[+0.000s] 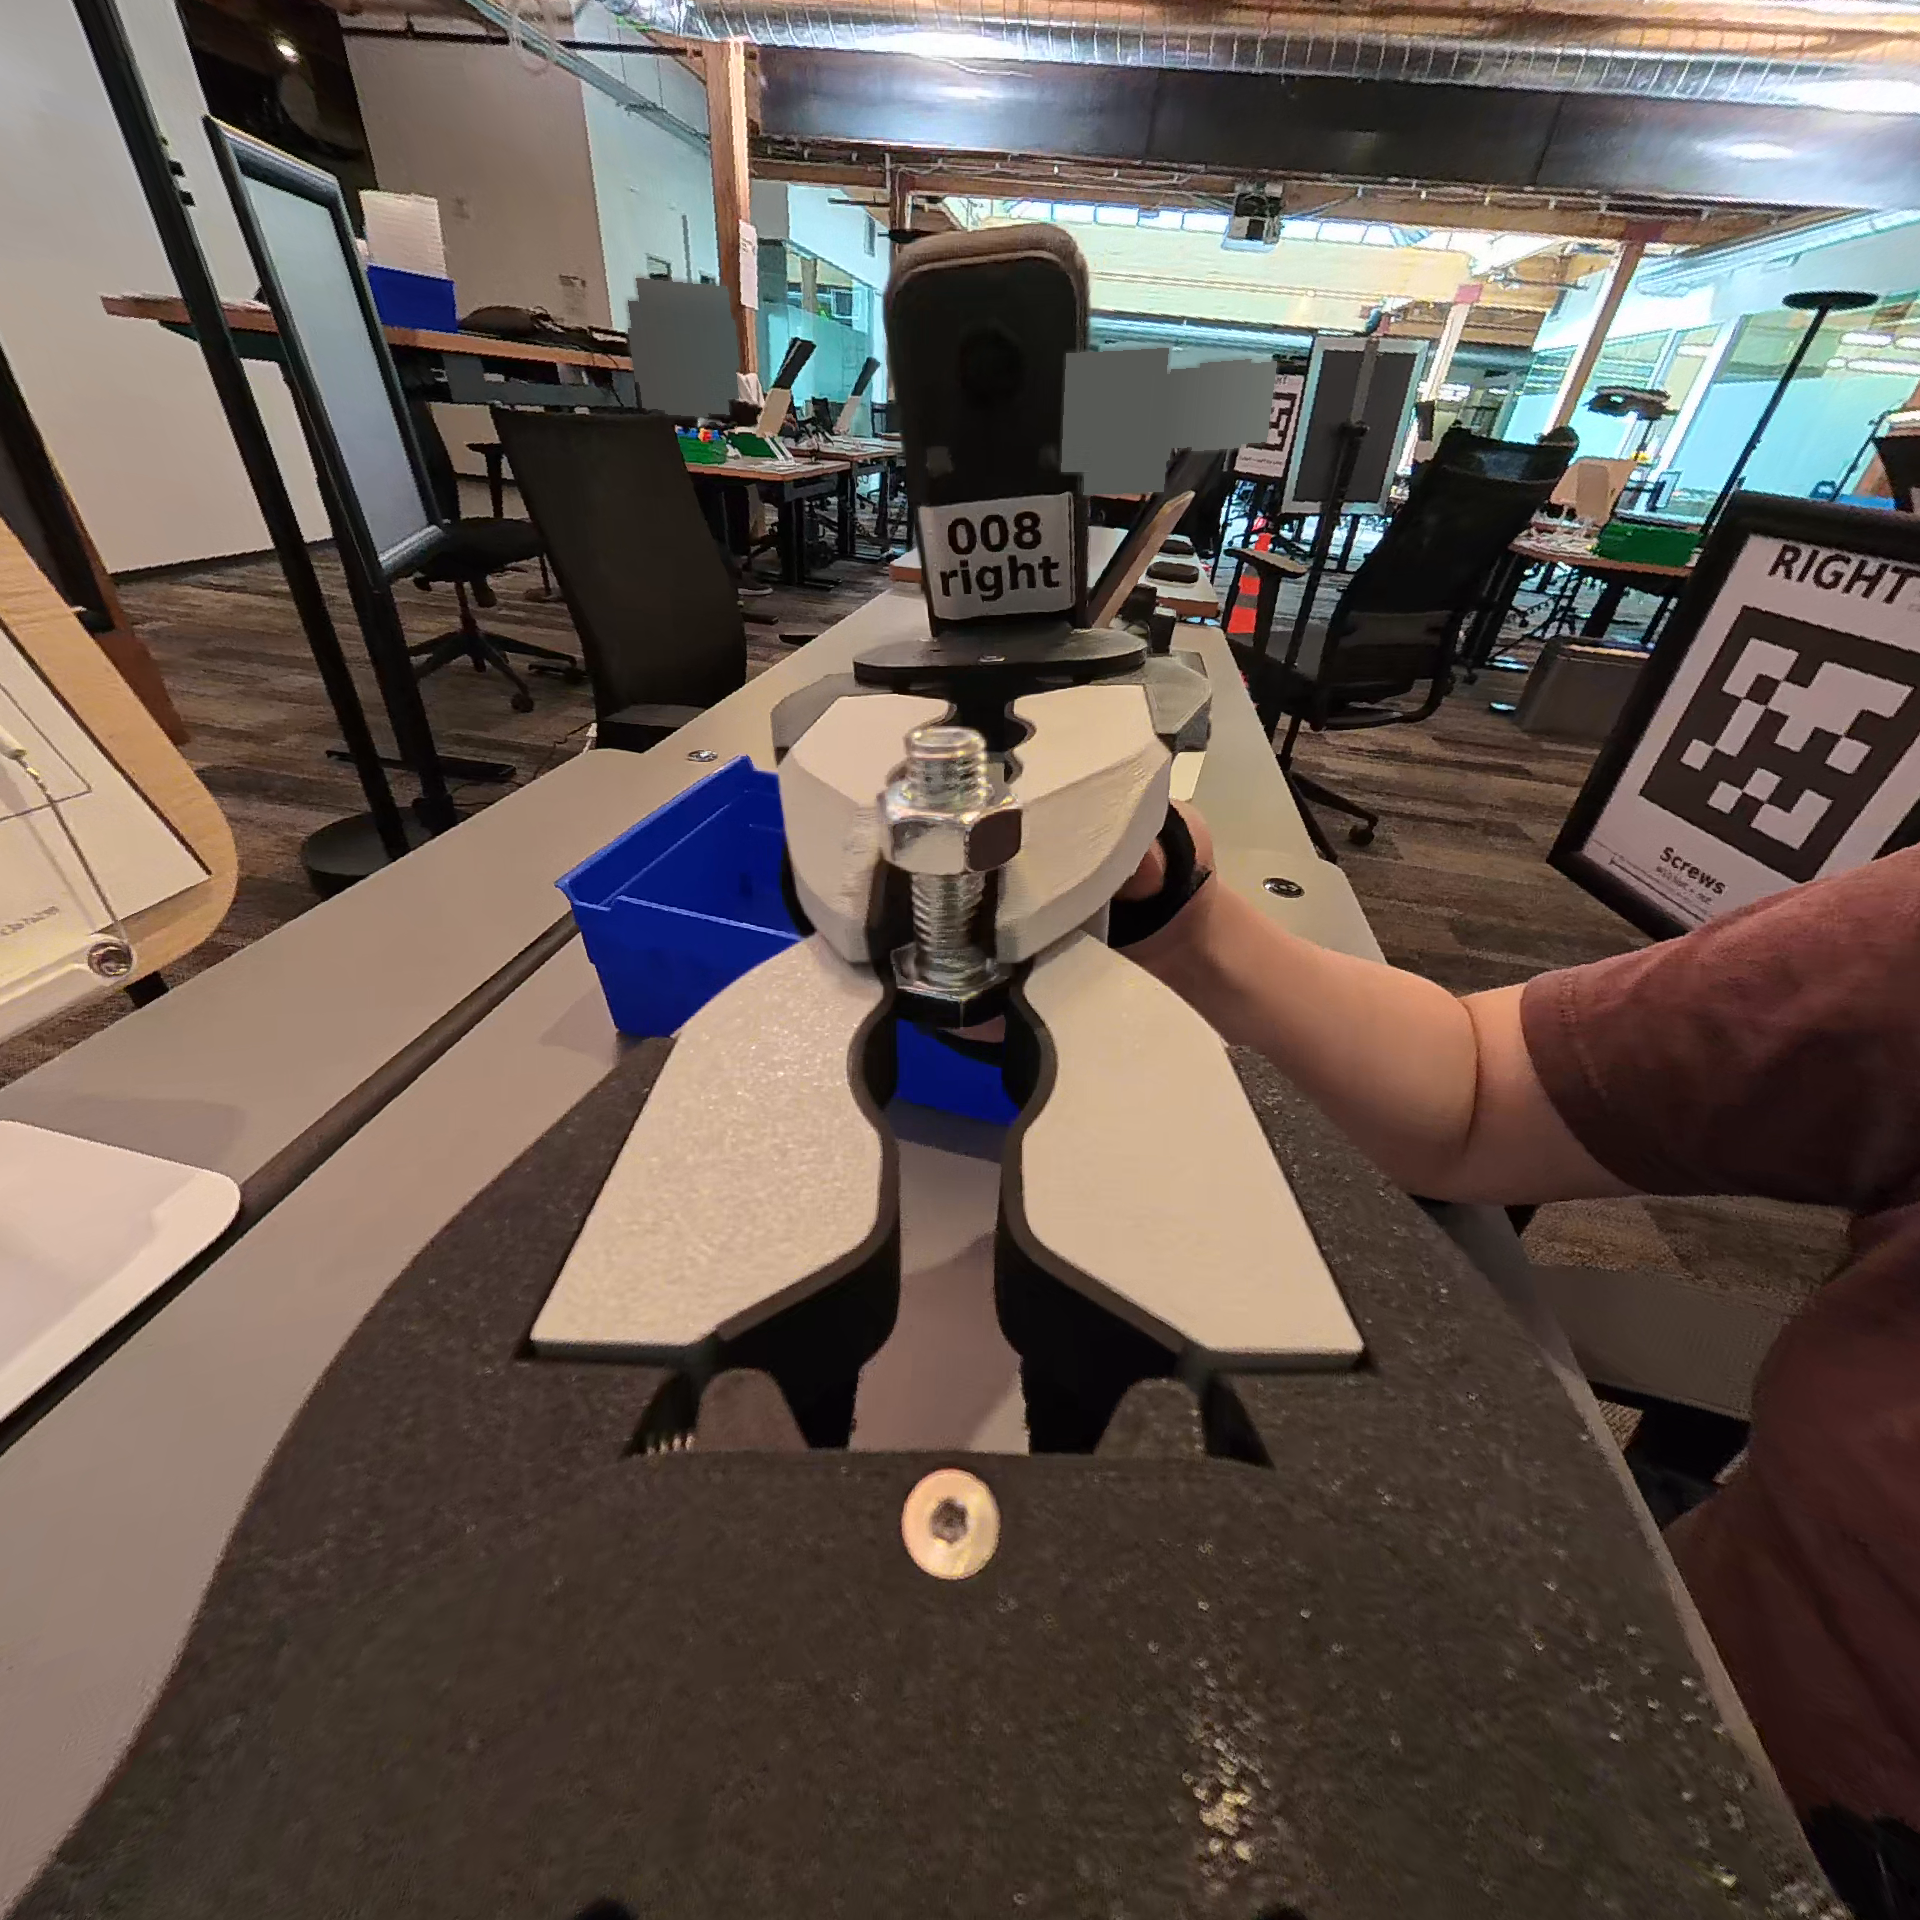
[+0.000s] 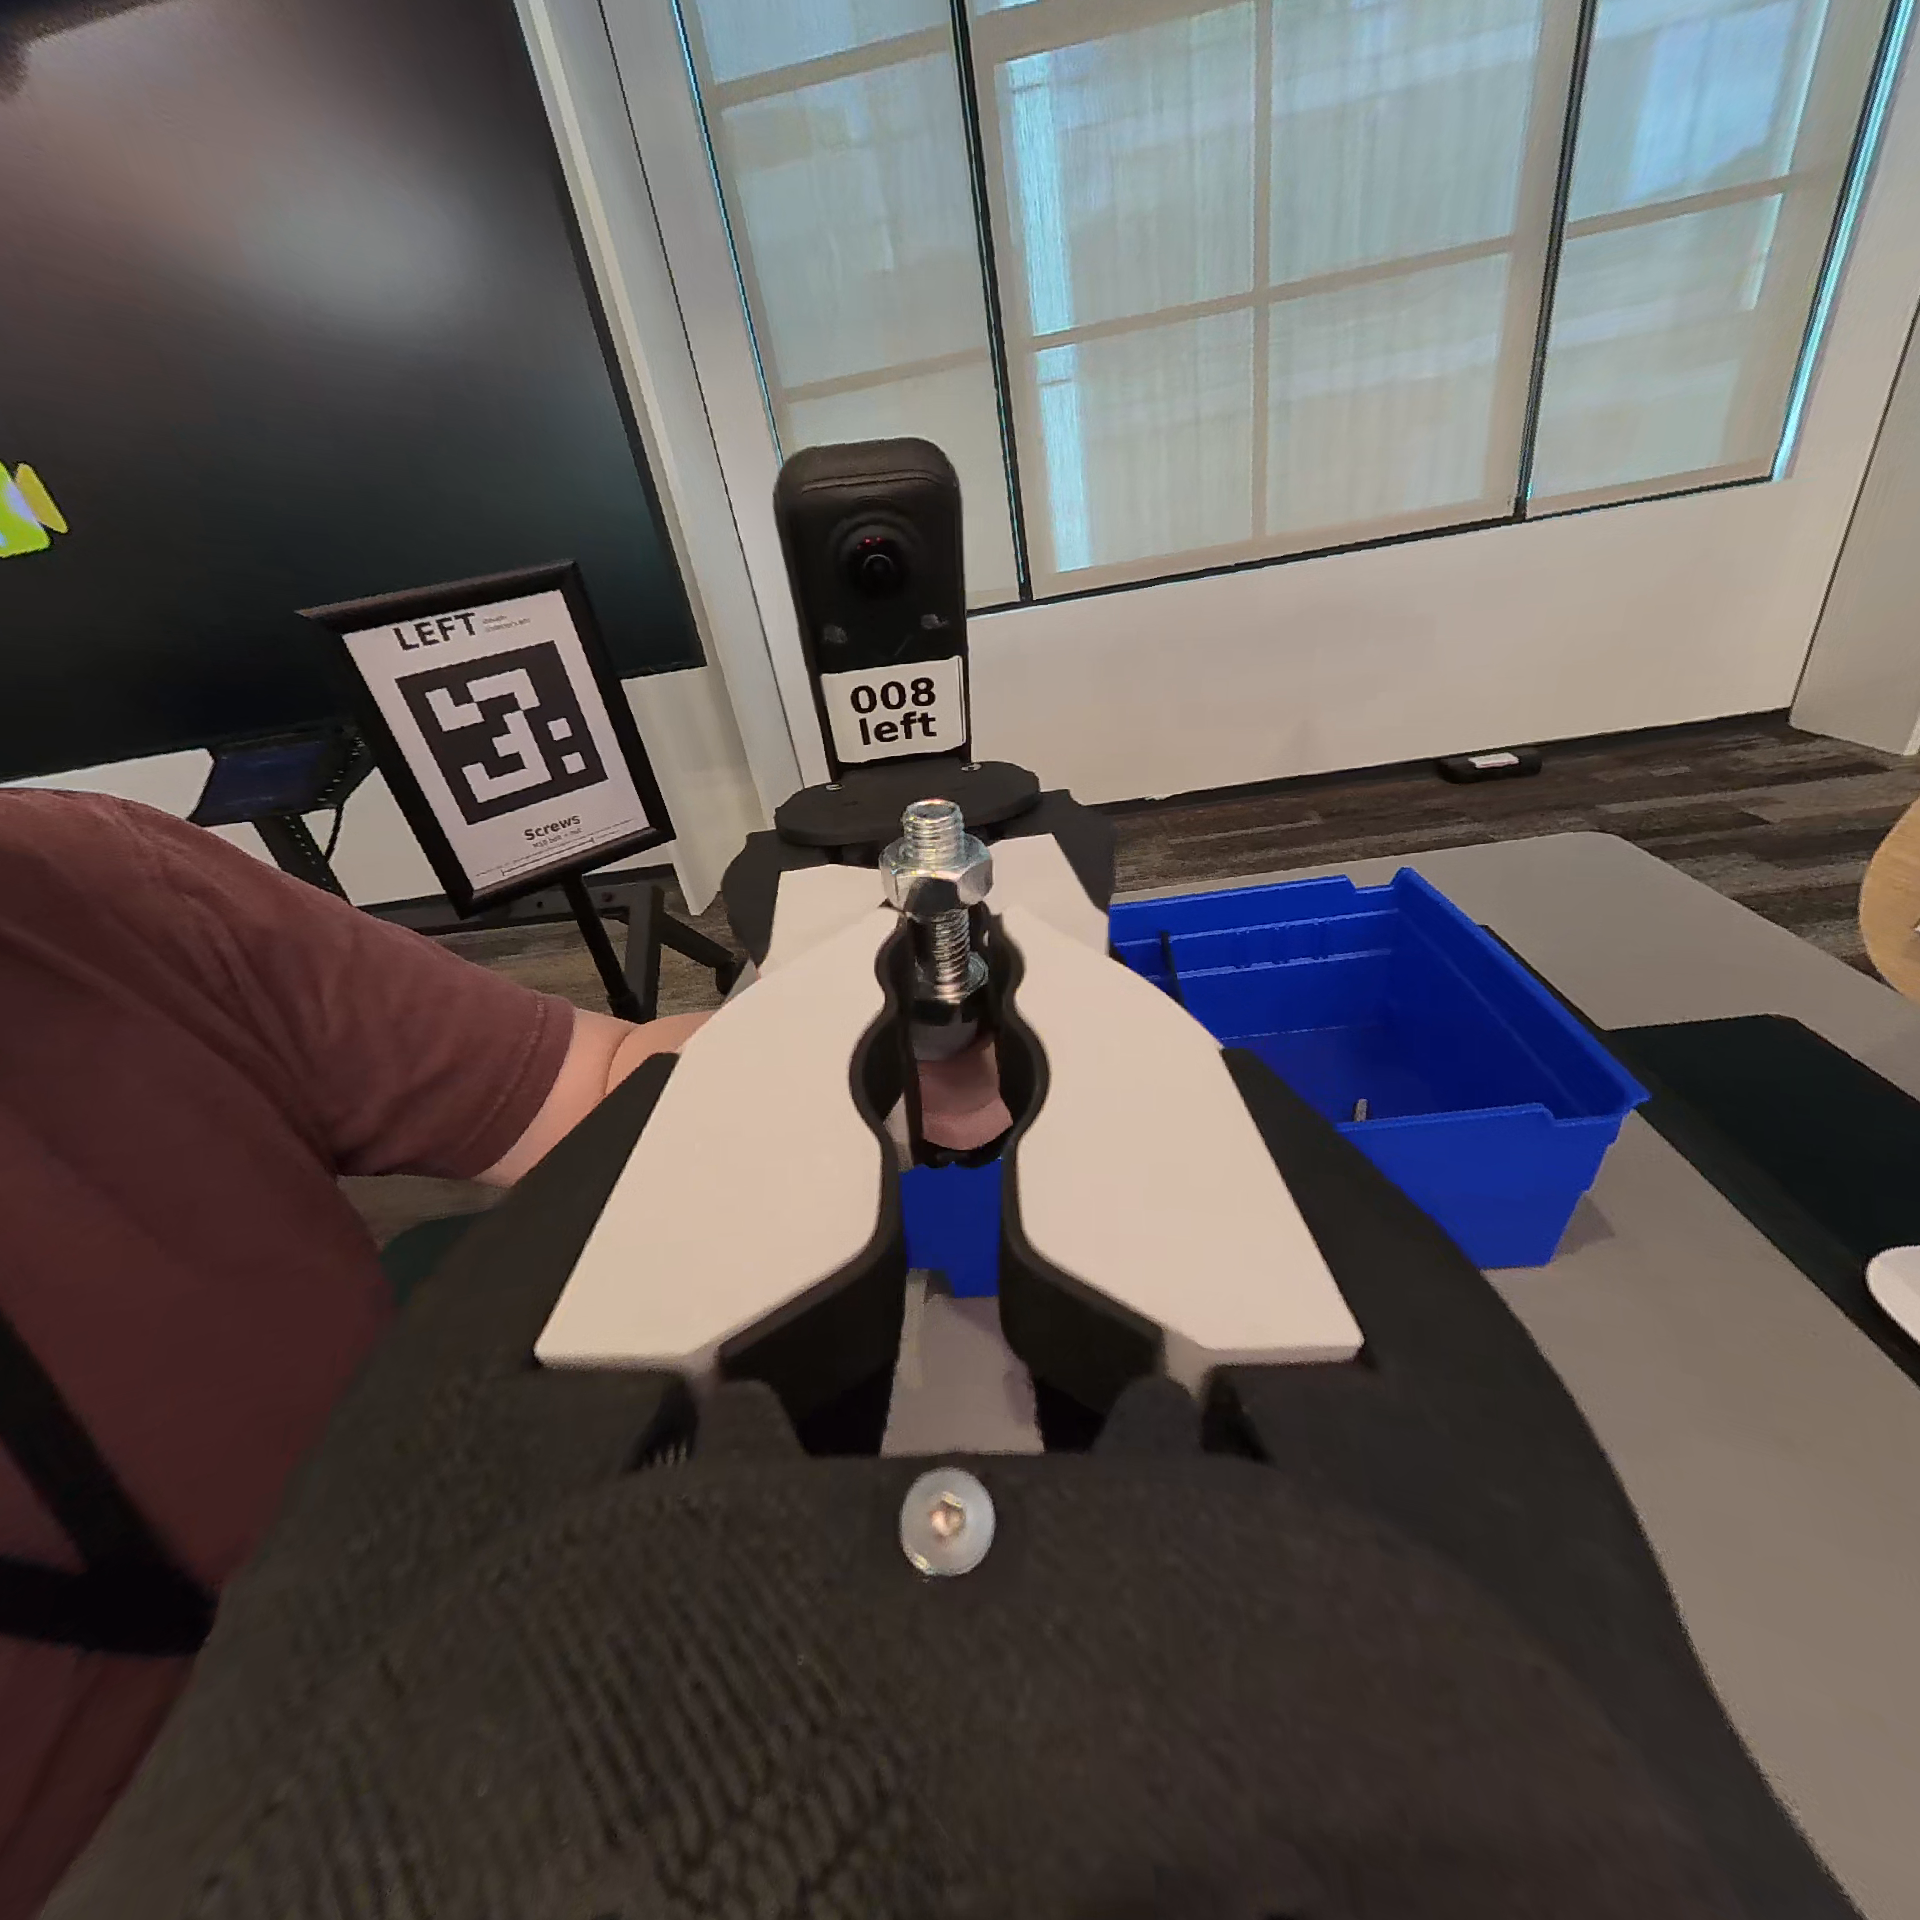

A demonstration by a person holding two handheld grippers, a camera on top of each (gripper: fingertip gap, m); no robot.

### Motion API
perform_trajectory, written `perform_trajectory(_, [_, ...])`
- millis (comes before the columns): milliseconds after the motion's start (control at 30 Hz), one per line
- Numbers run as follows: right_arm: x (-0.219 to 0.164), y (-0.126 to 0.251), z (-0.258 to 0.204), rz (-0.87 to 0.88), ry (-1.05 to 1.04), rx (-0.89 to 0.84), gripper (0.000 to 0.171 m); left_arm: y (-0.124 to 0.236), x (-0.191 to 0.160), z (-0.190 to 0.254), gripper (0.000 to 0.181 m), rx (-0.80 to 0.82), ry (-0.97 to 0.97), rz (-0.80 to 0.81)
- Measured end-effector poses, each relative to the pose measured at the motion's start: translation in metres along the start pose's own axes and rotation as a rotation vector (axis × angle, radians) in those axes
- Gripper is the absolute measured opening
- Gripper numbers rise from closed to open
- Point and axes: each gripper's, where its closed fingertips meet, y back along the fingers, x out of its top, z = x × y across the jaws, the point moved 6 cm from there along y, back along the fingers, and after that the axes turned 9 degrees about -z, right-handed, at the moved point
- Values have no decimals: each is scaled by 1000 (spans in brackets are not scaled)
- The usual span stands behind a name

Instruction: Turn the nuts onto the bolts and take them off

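Bolt (image 1: 943, 925) stands upright in the air between the two tools, which face each other tip to tip above the near edge of a blue bin (image 1: 675, 914) on the grey table (image 1: 364, 987). Nut (image 1: 951, 836) sits high on the thread, with a few turns of thread bare above it. The bolt's hex head is at the bottom, half sunk in shadow between the fingertips, so its lower face is hidden.

The left tool (image 1: 945, 987) is nearly closed, its tips clenched on the bolt head. The right tool (image 2: 943, 920) lies just above it and overlaps it, pinched in on the nut, though the contact faces themselves are covered by the white fingers. In both wrist views each tool's body fills the near half, so the table below is cut off.

In the right wrist view something pinkish shows under the bolt through the finger gap; what it is cannot be made out. A small grey piece lies in the bin's near right corner, too small to tell. An arm (image 1: 1299, 1039) in a maroon sleeve reaches in from the right to the right tool. A framed sign (image 1: 1766, 727) stands far right.
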Motion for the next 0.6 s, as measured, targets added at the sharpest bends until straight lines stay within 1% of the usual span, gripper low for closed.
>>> perform_trajectory(67, [0,0,0,2,25,-8,12,0,0,0,15,-1,3,6])
perform_trajectory(167, [4,4,-3,-9,53,-21,10,0,2,1,15,-49,32,17])
perform_trajectory(200, [7,9,-3,-8,58,-47,10,1,2,1,19,-48,36,12])
perform_trajectory(267, [15,29,-2,-21,63,-107,10,3,5,0,38,-11,33,14])
perform_trajectory(300, [19,44,1,-50,63,-171,10,6,8,0,46,14,34,27])
perform_trajectory(333, [20,66,7,-110,59,-295,10,9,11,-1,51,43,37,40])
perform_trajectory(367, [16,91,16,-216,41,-452,10,12,13,-4,53,82,41,45])
perform_trajectory(400, [4,120,26,-346,0,-612,10,16,14,-8,54,146,45,34])
perform_trajectory(433, [-13,152,38,-474,-84,-767,10,20,13,-14,55,236,43,4])
perform_trajectory(500, [-60,211,60,-702,-378,-1001,10,30,9,-29,57,457,33,-84])
perform_trajectory(567, [-108,251,74,-860,-661,-1097,11,41,3,-43,60,674,30,-188])
perform_trajectory(600, [-127,263,80,-892,-761,-1114,10,46,-2,-49,63,773,29,-246])
